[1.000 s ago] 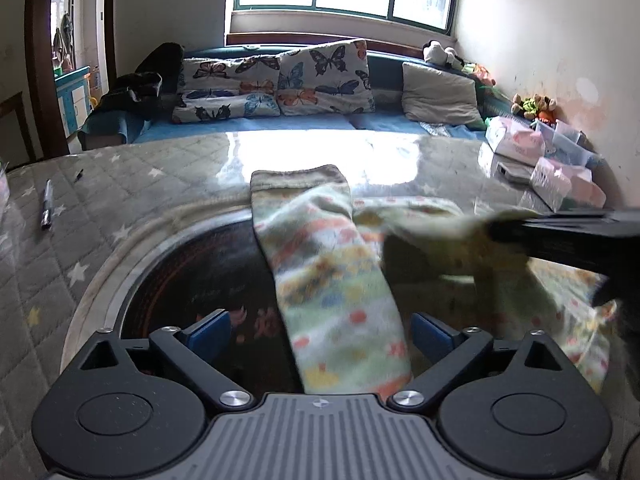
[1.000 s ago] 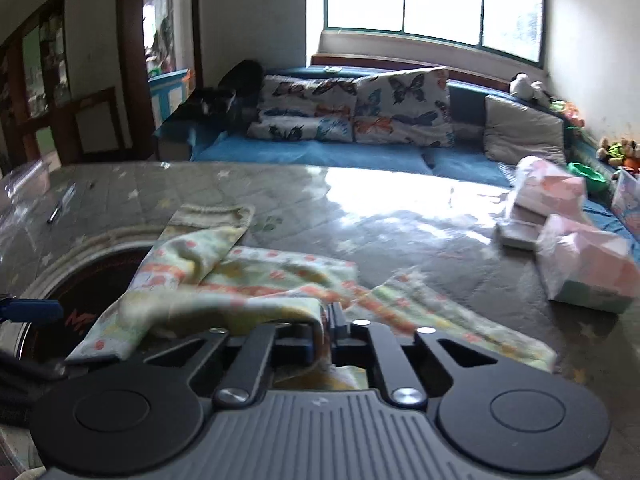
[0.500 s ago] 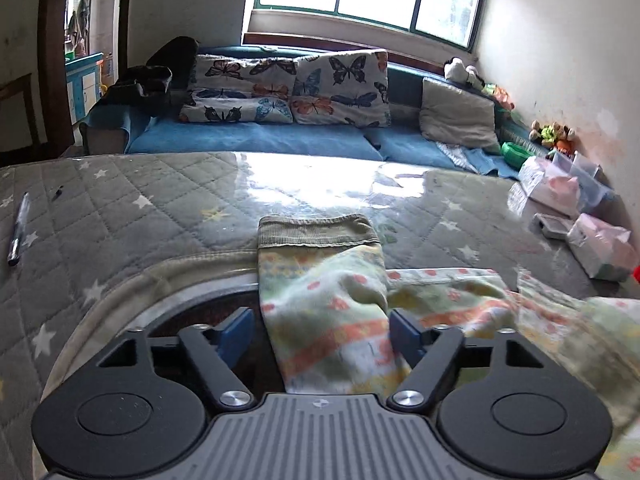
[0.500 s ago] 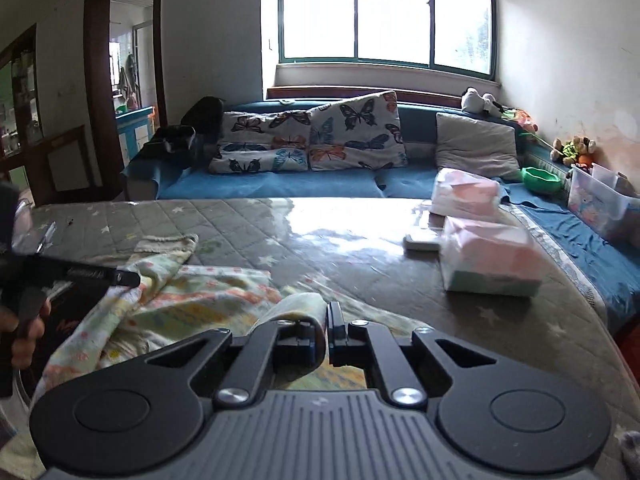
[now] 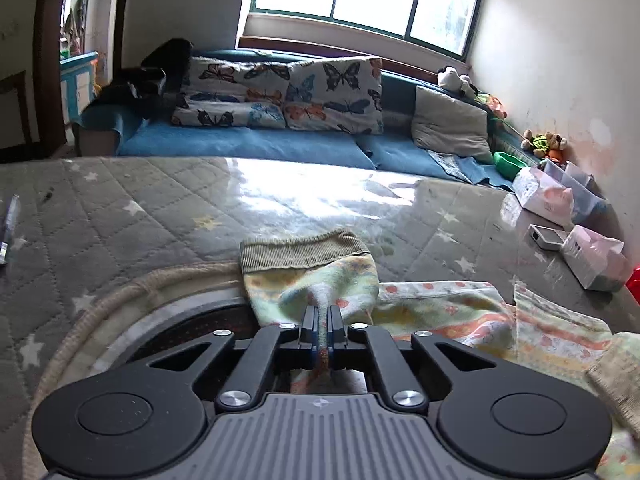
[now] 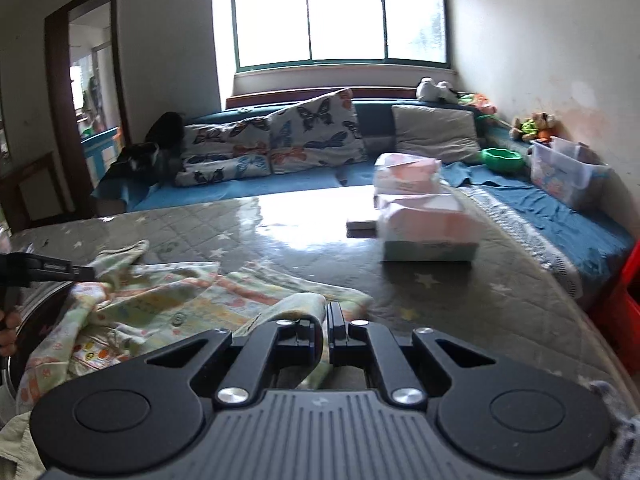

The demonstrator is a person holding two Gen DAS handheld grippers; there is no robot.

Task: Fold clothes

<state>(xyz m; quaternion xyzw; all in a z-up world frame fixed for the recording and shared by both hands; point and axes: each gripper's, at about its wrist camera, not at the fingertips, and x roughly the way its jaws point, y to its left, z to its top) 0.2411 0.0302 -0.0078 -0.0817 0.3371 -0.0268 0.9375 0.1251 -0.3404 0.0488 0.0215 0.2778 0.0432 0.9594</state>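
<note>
With your left gripper [image 5: 322,320] clenched on the garment's [image 5: 440,312] sleeve just below its ribbed cuff [image 5: 300,250] and your right gripper [image 6: 325,320] pinching a fold, draw both evenly, keeping the cloth flat on the surface [image 5: 160,208].

Pastel-printed garment [image 5: 440,312], star-patterned grey cover [image 5: 120,216]
</note>
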